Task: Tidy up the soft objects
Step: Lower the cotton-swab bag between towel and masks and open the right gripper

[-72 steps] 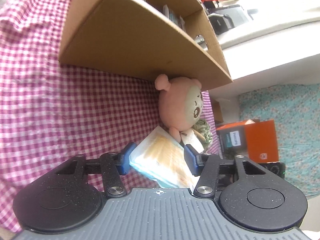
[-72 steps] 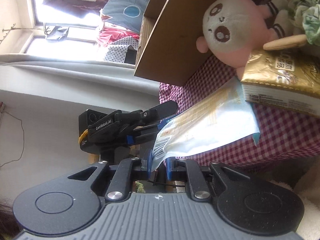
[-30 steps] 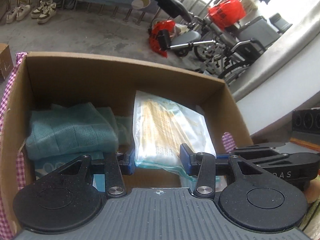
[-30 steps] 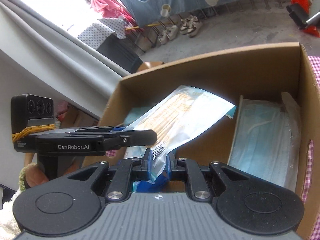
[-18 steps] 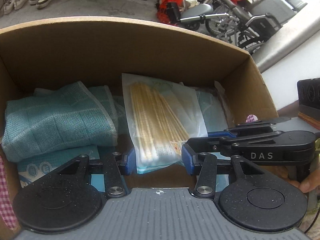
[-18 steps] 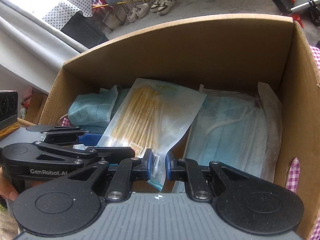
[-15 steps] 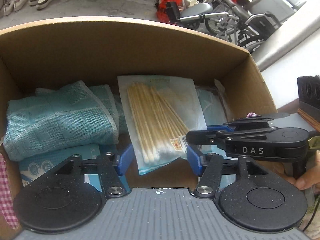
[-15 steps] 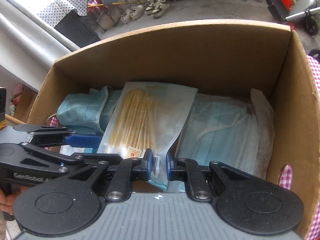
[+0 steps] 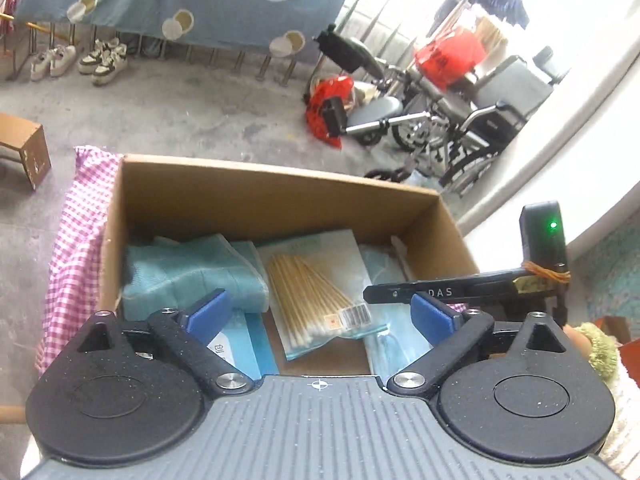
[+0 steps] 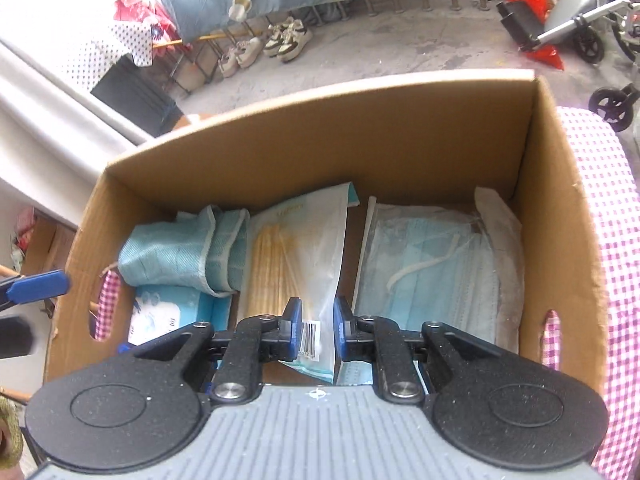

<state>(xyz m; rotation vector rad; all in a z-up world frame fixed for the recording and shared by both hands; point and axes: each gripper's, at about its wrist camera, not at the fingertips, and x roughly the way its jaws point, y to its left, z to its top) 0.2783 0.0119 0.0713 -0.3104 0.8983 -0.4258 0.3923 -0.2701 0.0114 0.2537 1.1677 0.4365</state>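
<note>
A clear bag of cotton swabs [image 9: 316,288] [image 10: 296,256] lies in the open cardboard box [image 9: 272,184] [image 10: 320,132], between a folded teal towel [image 9: 188,272] [image 10: 180,256] and a pack of blue face masks [image 10: 436,272]. My left gripper [image 9: 320,314] hovers above the box's near edge. Its jaws are opening wide and touch nothing. My right gripper [image 10: 319,330] is low over the box, jaws opening a little. The bag's barcode corner sits in the gap, and the pads do not press it.
A blue tissue packet [image 10: 164,316] lies under the towel. The box stands on a pink checked tablecloth [image 9: 76,240] [image 10: 600,200]. Beyond it are a concrete floor with shoes [image 9: 76,60], wheelchairs [image 9: 460,120] and a small cardboard box [image 9: 20,148].
My left gripper let go of the swab bag, opened wide and drew up and back from the box. The bag settled flat inside. My right gripper's pads parted slightly around the bag's corner.
</note>
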